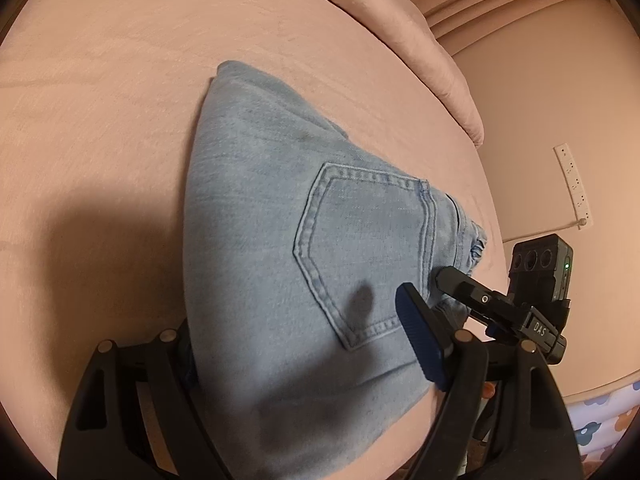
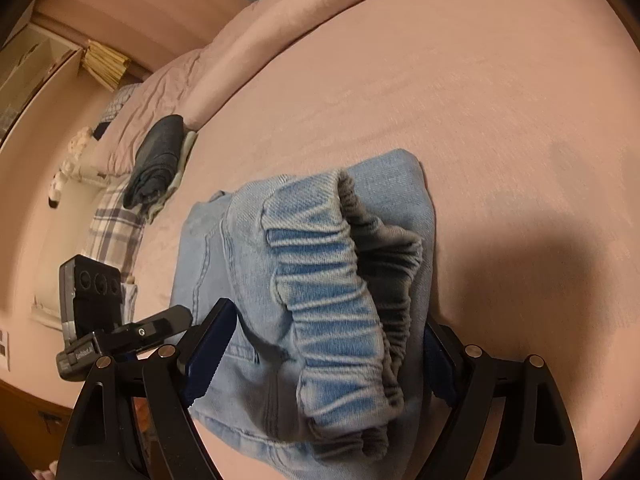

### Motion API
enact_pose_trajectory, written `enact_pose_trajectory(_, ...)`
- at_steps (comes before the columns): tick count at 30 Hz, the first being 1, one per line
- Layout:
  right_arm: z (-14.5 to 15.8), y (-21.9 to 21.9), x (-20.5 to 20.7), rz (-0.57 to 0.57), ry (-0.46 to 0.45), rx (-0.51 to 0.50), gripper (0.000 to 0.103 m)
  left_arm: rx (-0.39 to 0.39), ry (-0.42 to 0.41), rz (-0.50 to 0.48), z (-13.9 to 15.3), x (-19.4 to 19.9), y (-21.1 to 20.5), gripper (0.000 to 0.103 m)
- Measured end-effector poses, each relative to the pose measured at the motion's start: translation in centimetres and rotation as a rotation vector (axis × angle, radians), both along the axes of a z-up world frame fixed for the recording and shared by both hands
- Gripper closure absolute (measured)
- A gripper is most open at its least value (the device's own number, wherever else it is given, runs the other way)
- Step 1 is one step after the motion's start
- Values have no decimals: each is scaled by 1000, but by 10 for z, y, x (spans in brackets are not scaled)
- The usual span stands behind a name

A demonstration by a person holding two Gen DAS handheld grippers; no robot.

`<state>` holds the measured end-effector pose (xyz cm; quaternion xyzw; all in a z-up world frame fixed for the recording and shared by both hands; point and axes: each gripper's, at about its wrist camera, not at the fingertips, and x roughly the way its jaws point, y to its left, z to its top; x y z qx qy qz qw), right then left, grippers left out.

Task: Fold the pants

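Note:
Light blue jeans (image 1: 280, 240) lie folded in a bundle on the pink bed sheet (image 1: 120, 120), back pocket up. My left gripper (image 1: 304, 344) straddles their near end. Its right blue pad (image 1: 420, 340) stands free above the denim, its left finger is mostly hidden behind the fabric, and it is open. In the right wrist view the same jeans (image 2: 320, 260) show their gathered elastic waistband. My right gripper (image 2: 324, 328) stands astride that end, open, a pad at each side. Each gripper's finger shows at the edge of the other's view.
A rolled pink duvet (image 1: 420, 40) runs along the far side of the bed. A dark folded garment (image 2: 158, 160) and a plaid cloth (image 2: 112, 232) lie near the bed's far edge. A white power strip (image 1: 574, 188) hangs on the wall beyond the bed edge.

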<state>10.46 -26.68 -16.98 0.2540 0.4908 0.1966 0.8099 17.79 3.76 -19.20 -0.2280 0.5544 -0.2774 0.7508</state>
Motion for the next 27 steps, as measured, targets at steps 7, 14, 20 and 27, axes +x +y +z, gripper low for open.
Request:
enact_pose_trajectory(7,3,8,2,-1,-24,-38,16,10,-5,-4,0,-3,5,23)
enact_pose_trajectory(14,7,12,2,-13,-29,-64,18,25,-9,6,3,-2,-4,23)
enact_pose_trajectory(20,11,15,-1,-23,-39,-102,22,43,-17,9,4,-2,-7,26)
enact_pose_trajectory(27,16,16,-4,-31,-53,-129,26,59,-22,19,3,-3,-9,30)
